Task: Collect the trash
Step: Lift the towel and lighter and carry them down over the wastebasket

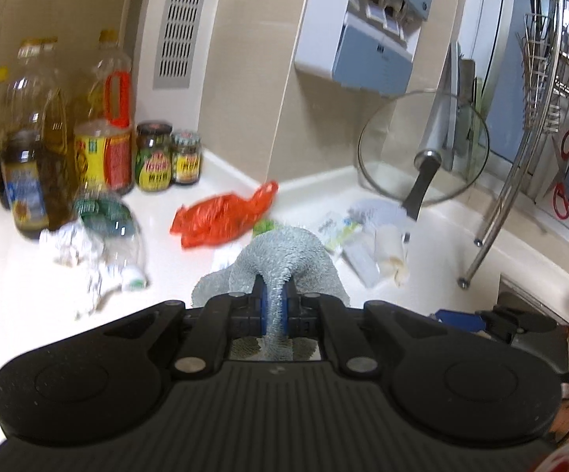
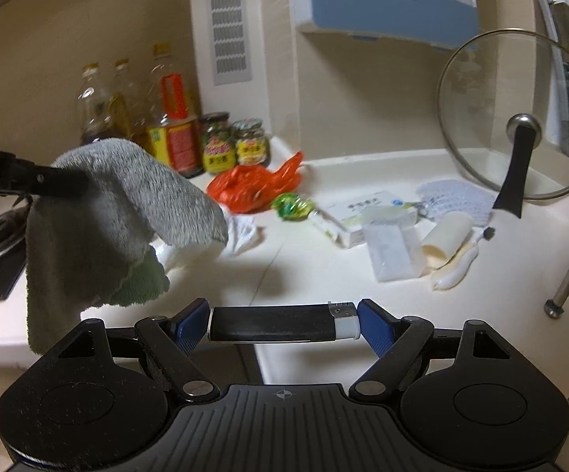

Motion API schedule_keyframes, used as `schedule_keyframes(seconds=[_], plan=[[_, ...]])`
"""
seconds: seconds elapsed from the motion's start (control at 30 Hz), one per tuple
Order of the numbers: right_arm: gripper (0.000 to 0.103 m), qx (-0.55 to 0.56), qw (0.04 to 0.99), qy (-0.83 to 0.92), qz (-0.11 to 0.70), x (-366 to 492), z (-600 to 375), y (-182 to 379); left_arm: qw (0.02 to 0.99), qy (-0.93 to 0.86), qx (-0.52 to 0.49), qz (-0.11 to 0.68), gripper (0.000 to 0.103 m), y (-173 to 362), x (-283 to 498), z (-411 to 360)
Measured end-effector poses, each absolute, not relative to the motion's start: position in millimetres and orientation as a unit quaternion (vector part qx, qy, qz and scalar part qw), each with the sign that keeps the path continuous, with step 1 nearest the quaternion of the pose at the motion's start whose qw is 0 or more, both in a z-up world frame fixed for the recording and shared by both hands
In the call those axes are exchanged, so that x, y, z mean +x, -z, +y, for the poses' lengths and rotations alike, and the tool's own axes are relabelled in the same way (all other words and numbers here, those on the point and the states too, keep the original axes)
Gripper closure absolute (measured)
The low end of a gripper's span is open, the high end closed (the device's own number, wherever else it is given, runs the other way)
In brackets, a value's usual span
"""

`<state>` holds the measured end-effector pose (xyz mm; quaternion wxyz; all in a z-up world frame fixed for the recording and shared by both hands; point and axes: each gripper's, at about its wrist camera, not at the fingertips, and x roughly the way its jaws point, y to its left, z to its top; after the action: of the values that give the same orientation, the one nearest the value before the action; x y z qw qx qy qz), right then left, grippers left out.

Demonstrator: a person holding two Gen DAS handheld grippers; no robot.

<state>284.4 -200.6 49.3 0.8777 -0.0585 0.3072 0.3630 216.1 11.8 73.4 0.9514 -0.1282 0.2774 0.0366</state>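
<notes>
At the bottom centre the right gripper (image 2: 284,324) grips a black lighter (image 2: 280,324) crosswise between wide-set pads, the left gripper (image 1: 275,306) is pinched tight on a grey cloth (image 1: 284,251), and beyond lies trash: an orange bag (image 2: 253,187) mid-frame on the counter (image 2: 323,267).

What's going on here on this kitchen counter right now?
A person is clearing trash with a handheld gripper in each hand. The left gripper is shut on a grey cloth, held above the counter. The right gripper holds a black lighter lengthwise between its pads. An orange plastic bag, wrappers, a small box and crumpled paper lie on the counter.
</notes>
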Motion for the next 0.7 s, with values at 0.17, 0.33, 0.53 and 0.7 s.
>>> schedule_keyframes(seconds=[0.17,0.33,0.53,0.7], plan=[[0.022,-0.072,0.862,-0.39,0.317,270,-198,-40,0.94,-0.034,-0.148,0.306,0.098,-53,199,7],[0.022,-0.098,0.844,-0.416,0.323,254,-191,-28,0.928,-0.03,-0.163,0.333,0.098,-32,183,2],[0.022,-0.129,0.815,-0.452,0.338,233,-184,-7,0.915,-0.037,-0.178,0.36,0.098,-5,169,-1],[0.022,-0.158,0.792,-0.475,0.35,218,-176,11,0.904,-0.041,-0.183,0.385,0.098,18,164,-3]])
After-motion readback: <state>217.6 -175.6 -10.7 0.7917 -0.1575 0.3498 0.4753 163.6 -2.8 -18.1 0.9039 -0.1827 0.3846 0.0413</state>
